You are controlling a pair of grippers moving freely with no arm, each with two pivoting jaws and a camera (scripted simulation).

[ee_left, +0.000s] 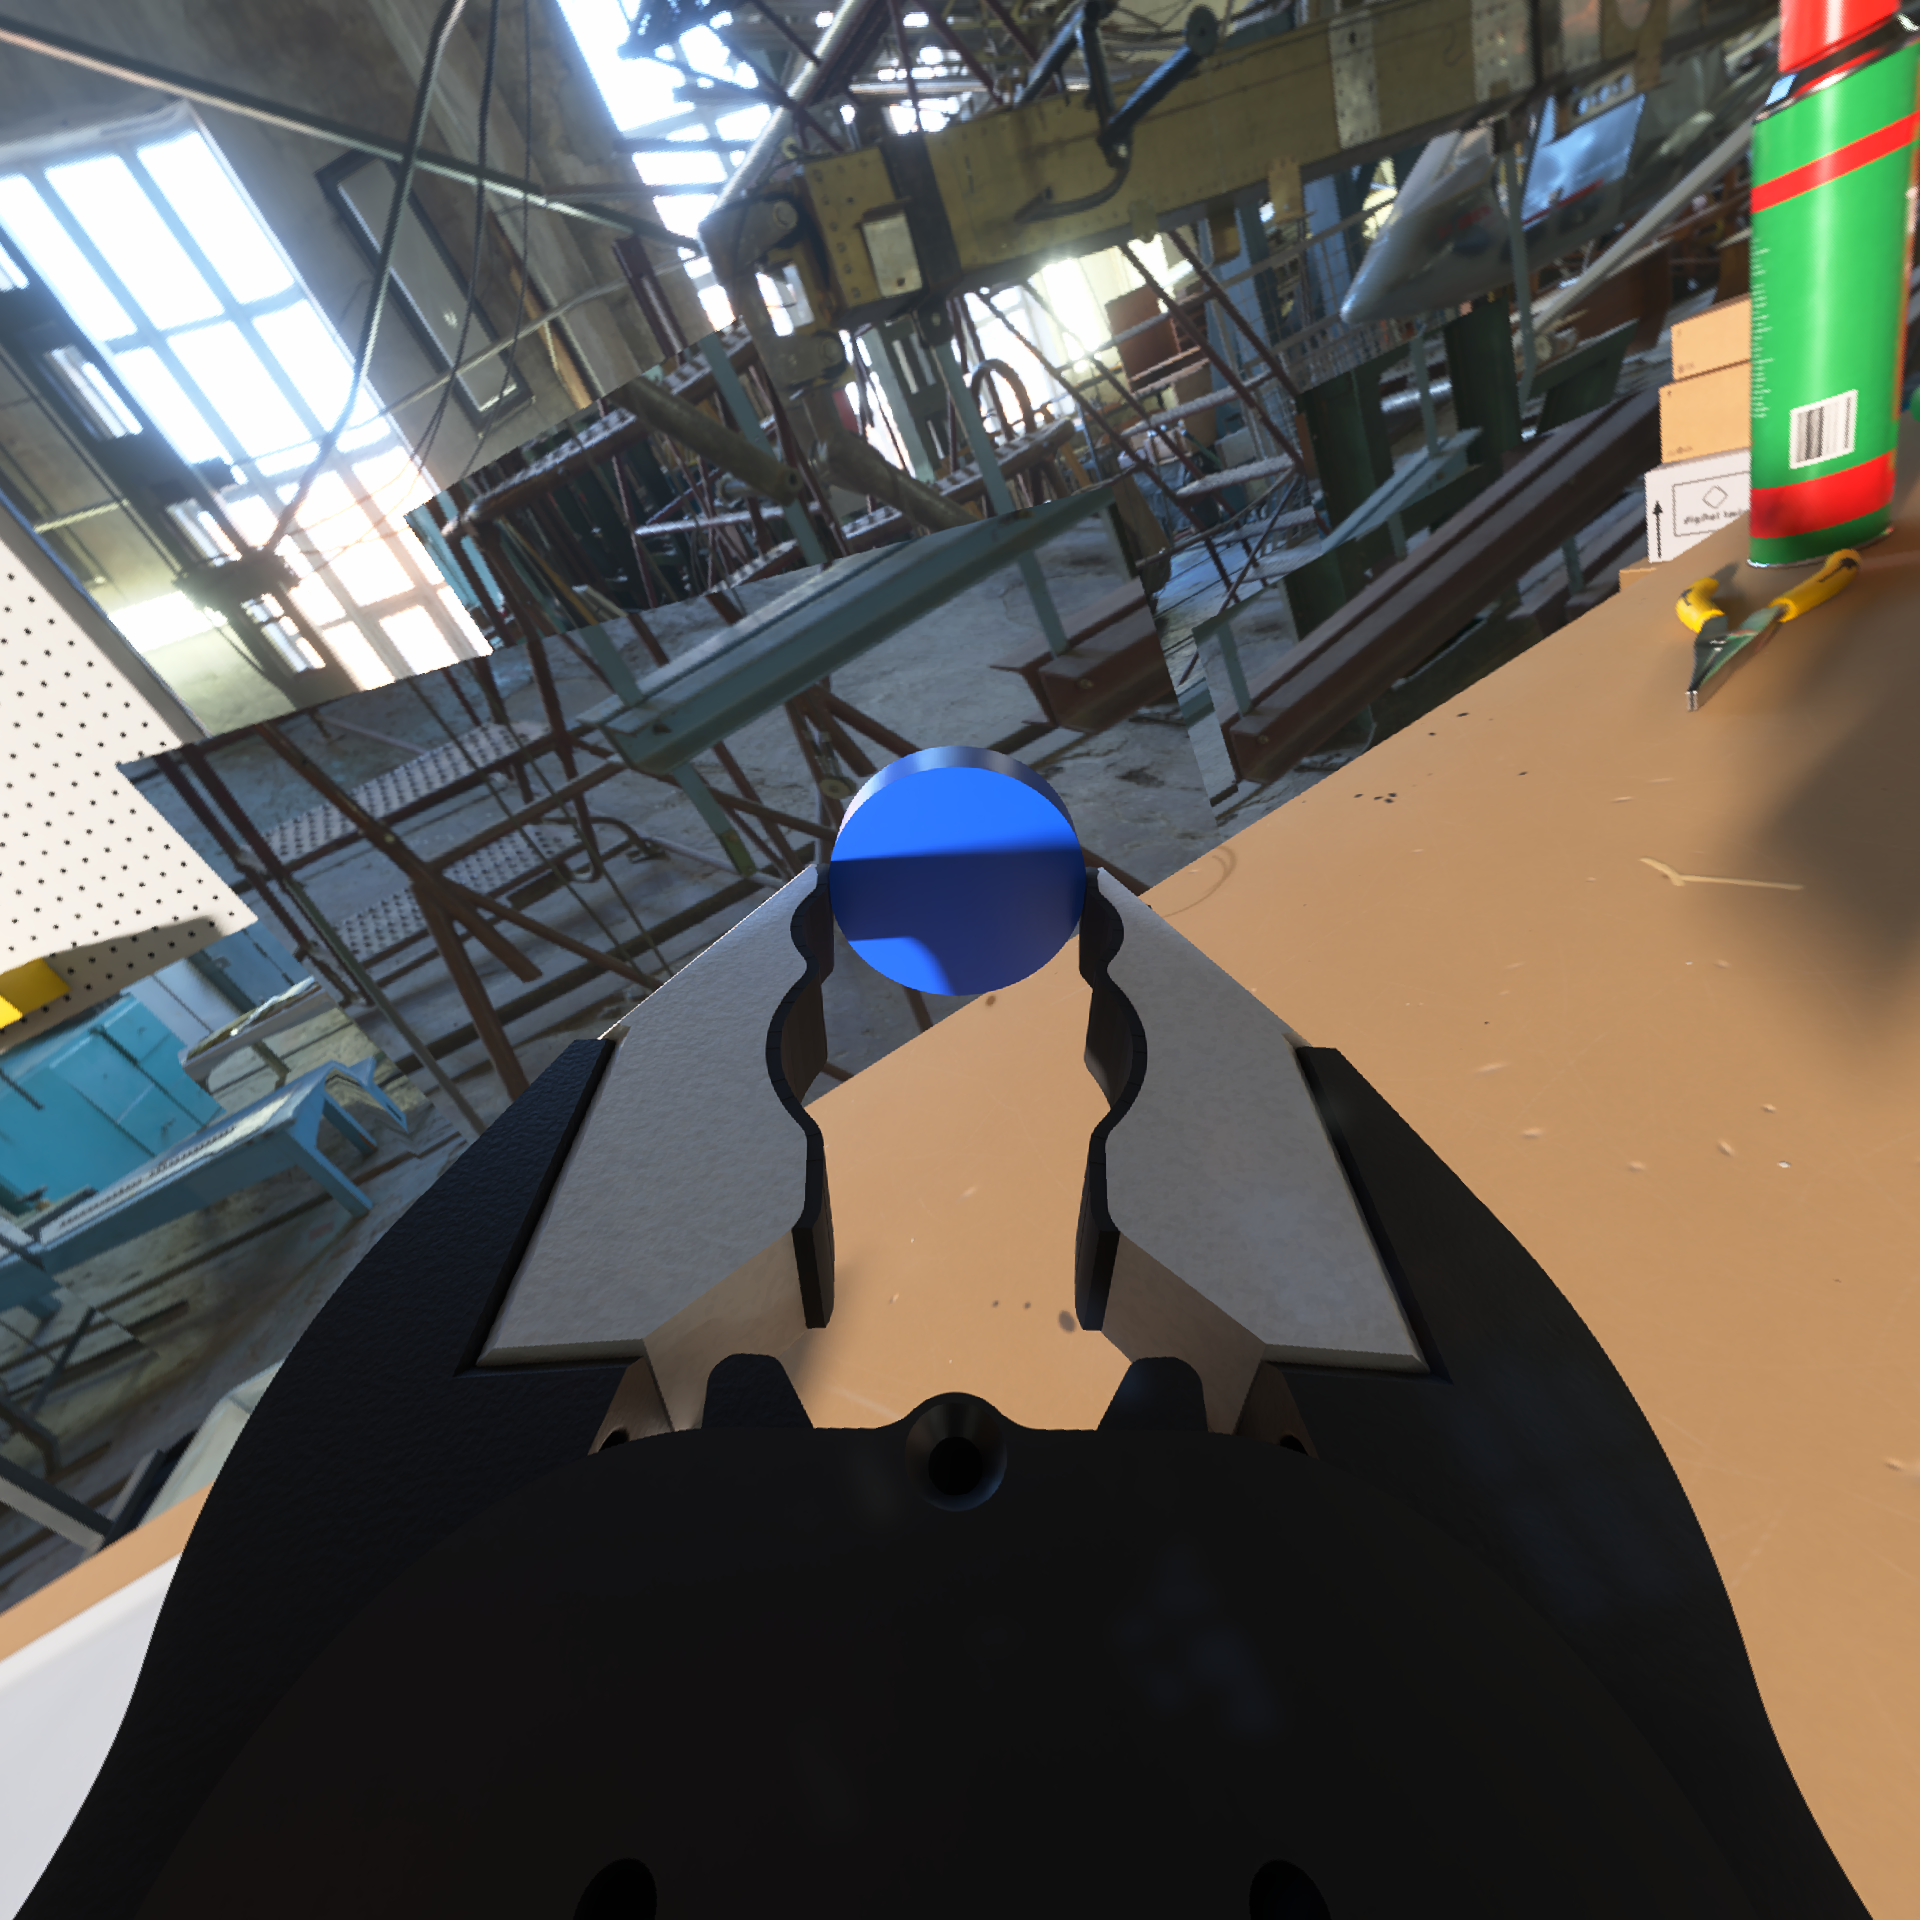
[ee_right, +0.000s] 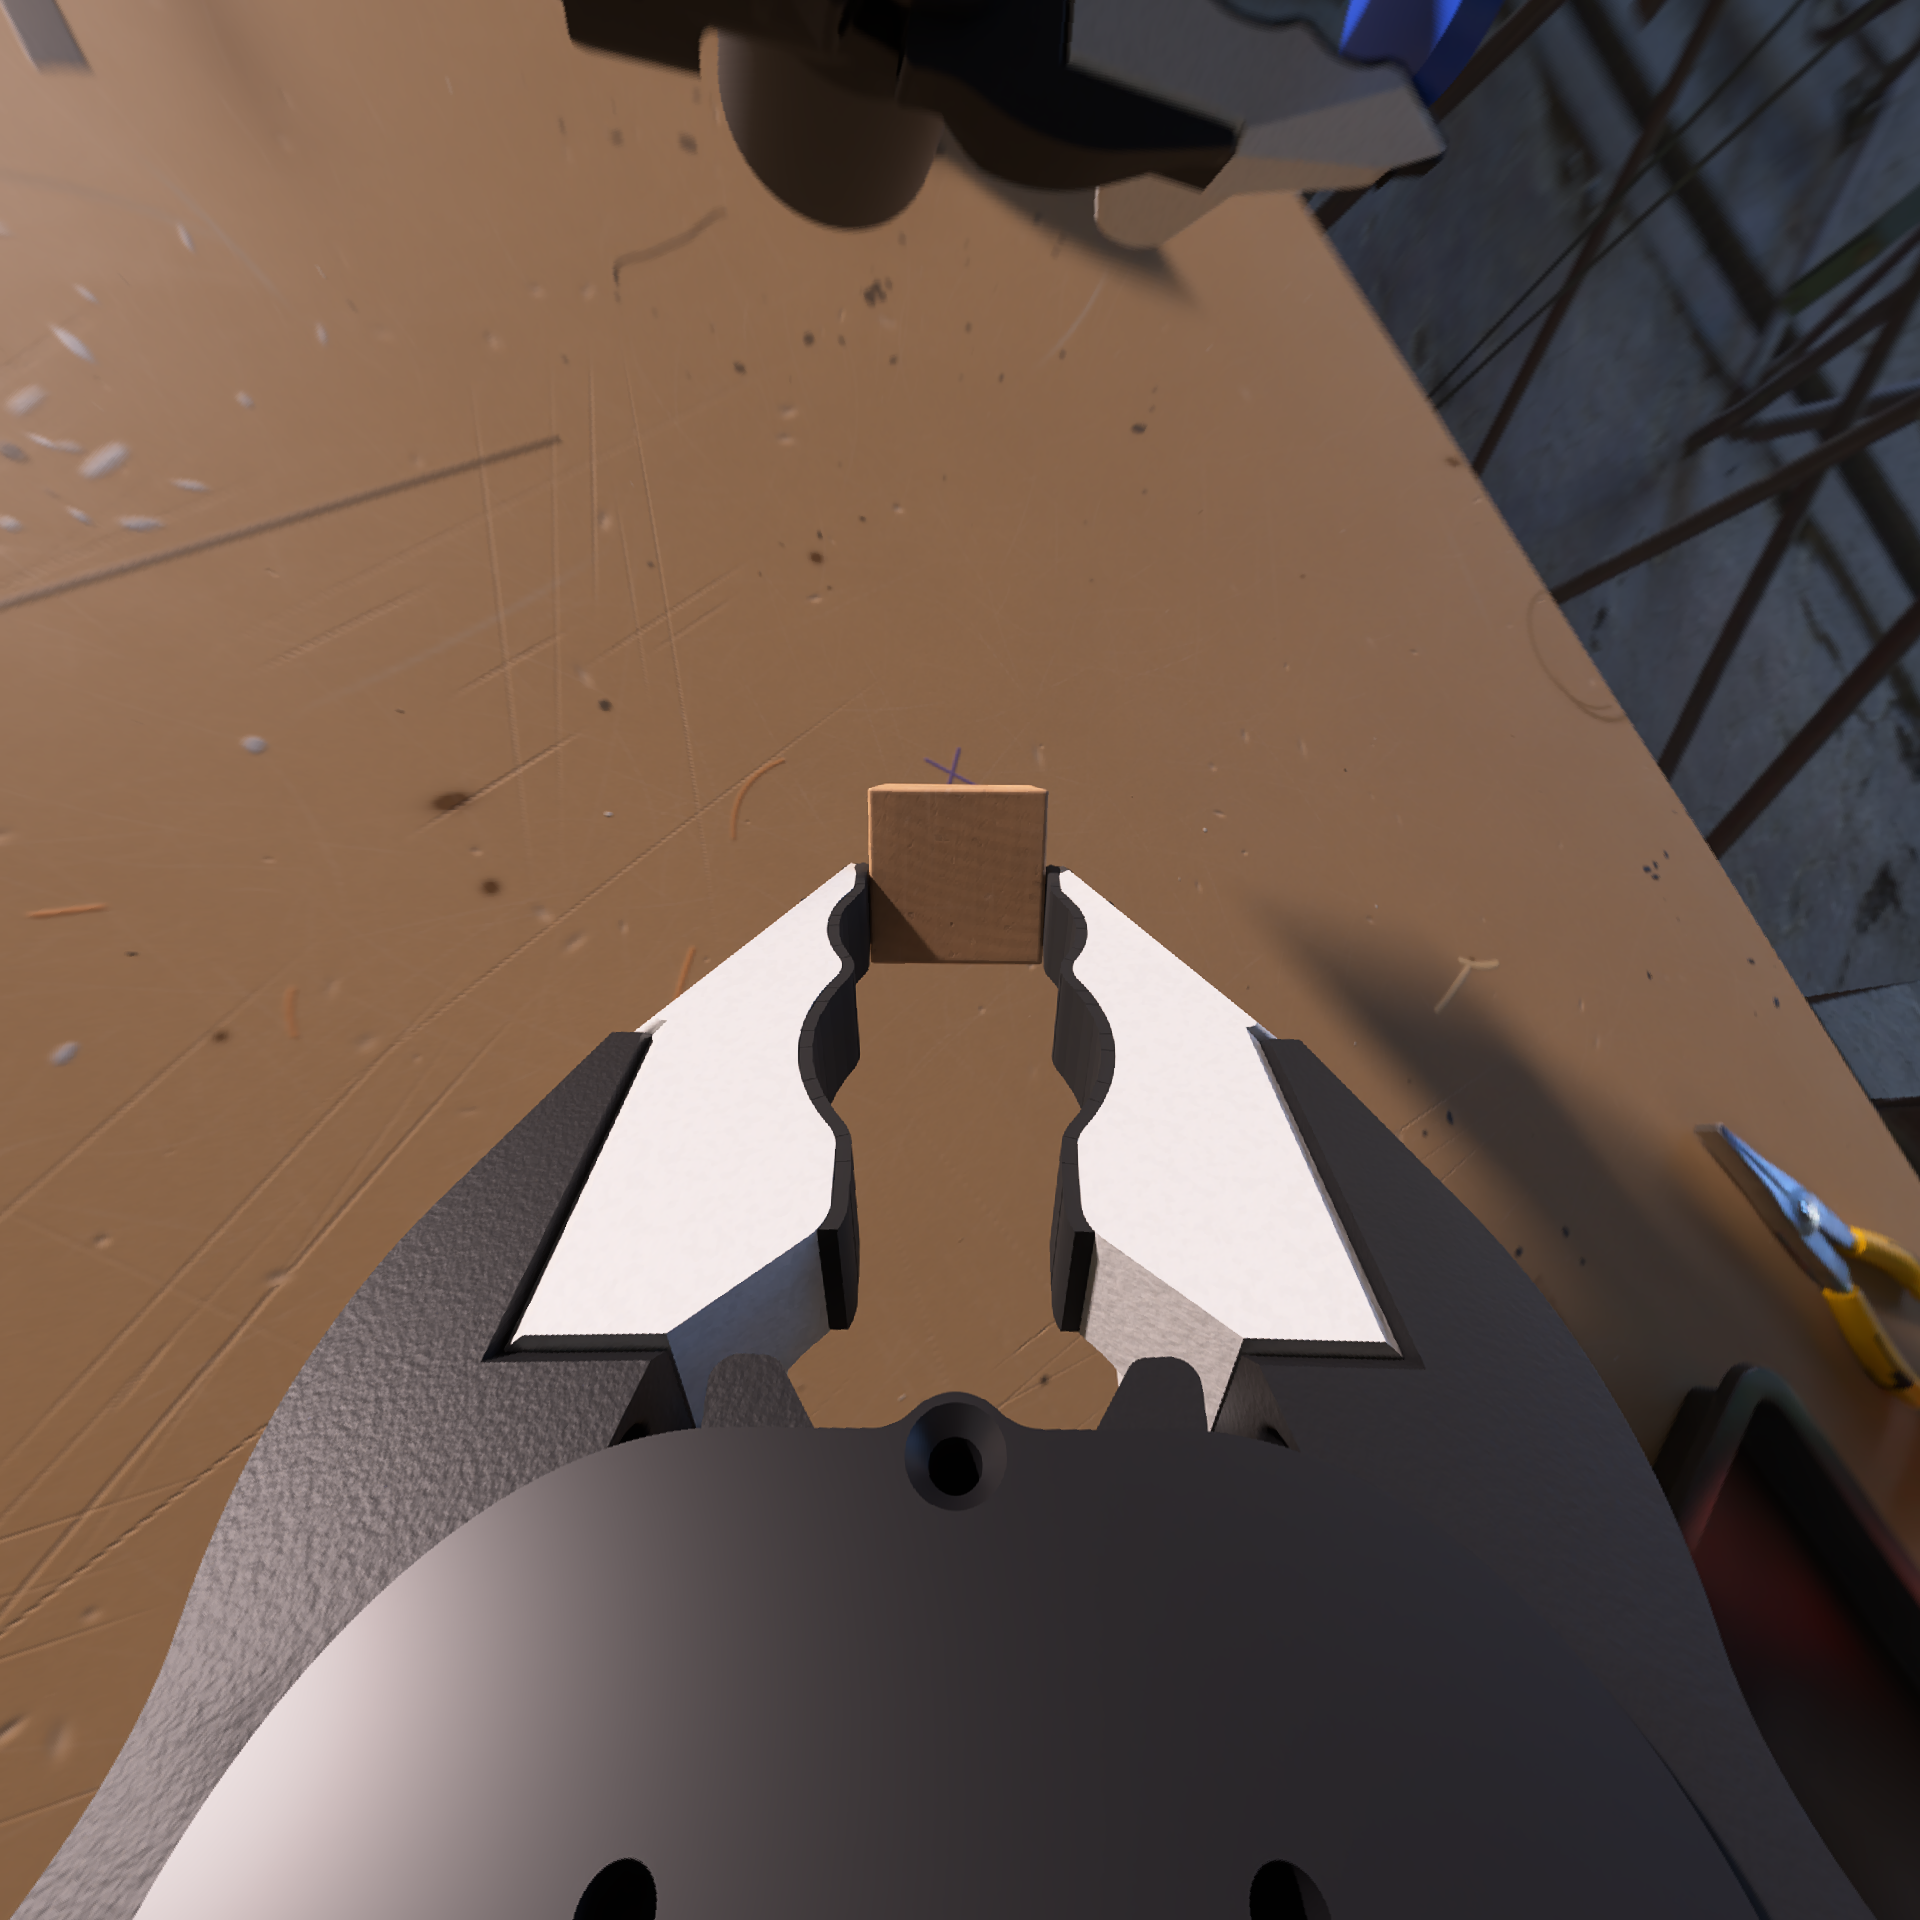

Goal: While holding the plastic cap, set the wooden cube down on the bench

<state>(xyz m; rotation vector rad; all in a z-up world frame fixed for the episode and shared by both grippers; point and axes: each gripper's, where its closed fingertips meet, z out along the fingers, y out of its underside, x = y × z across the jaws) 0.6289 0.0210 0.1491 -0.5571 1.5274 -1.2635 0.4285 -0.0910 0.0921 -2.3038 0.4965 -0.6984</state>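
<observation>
In the left wrist view my left gripper [ee_left: 957, 906] is shut on a round blue plastic cap [ee_left: 956, 878], held at the fingertips above the brown bench [ee_left: 1455, 1143] near its edge. In the right wrist view my right gripper [ee_right: 956, 914] is shut on a small wooden cube [ee_right: 956, 873], gripped by its two sides at the fingertips, over the bench [ee_right: 520, 623]. I cannot tell whether the cube touches the bench. A small pen cross [ee_right: 951, 769] is marked on the bench just beyond the cube. The left gripper [ee_right: 1143, 104] with the blue cap [ee_right: 1403, 42] shows at the top of the right wrist view.
Yellow-handled pliers [ee_left: 1756, 623] lie at the far right of the bench beside a tall green and red can [ee_left: 1829, 343] and cardboard boxes [ee_left: 1704, 405]. The pliers [ee_right: 1839, 1257] also show in the right wrist view, next to a dark tray [ee_right: 1808, 1558]. The bench edge [ee_right: 1558, 582] runs along the right.
</observation>
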